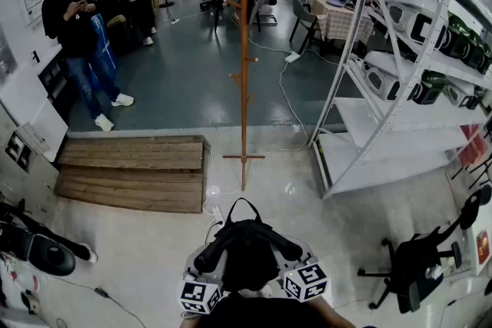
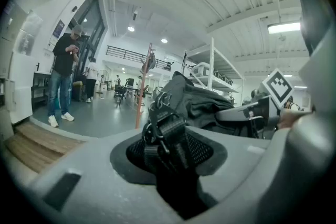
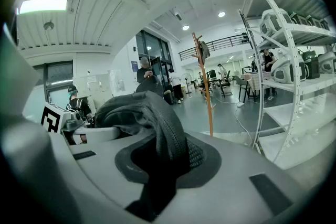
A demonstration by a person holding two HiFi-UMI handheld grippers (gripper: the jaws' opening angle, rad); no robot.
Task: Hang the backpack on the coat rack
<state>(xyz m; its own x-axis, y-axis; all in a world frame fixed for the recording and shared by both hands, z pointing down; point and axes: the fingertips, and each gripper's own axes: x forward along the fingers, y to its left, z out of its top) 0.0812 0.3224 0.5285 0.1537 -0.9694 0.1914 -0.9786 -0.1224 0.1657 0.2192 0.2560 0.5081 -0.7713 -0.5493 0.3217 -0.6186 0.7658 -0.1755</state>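
Note:
A black backpack [image 1: 247, 256] hangs low in the head view between my two grippers, its top loop pointing toward the wooden coat rack [image 1: 244, 65], which stands some way ahead on the floor. My left gripper [image 1: 209, 263] is shut on a shoulder strap with a buckle [image 2: 167, 139]. My right gripper [image 1: 298, 256] is shut on the other, mesh-padded strap [image 3: 169, 147]. The backpack's body [image 2: 202, 102] bulges beyond the left jaws, and its body [image 3: 131, 107] also shows past the right jaws. The coat rack [image 2: 140, 92] appears left of centre in the left gripper view, and the rack [image 3: 206, 89] right of centre in the right gripper view.
A wooden pallet platform [image 1: 134, 173] lies on the floor left of the rack's base. White metal shelving [image 1: 400, 88] with helmets runs along the right. A black office chair [image 1: 419, 261] stands at the near right. A person [image 1: 81, 34] stands at the far left. A cable [image 1: 288, 100] trails past the rack.

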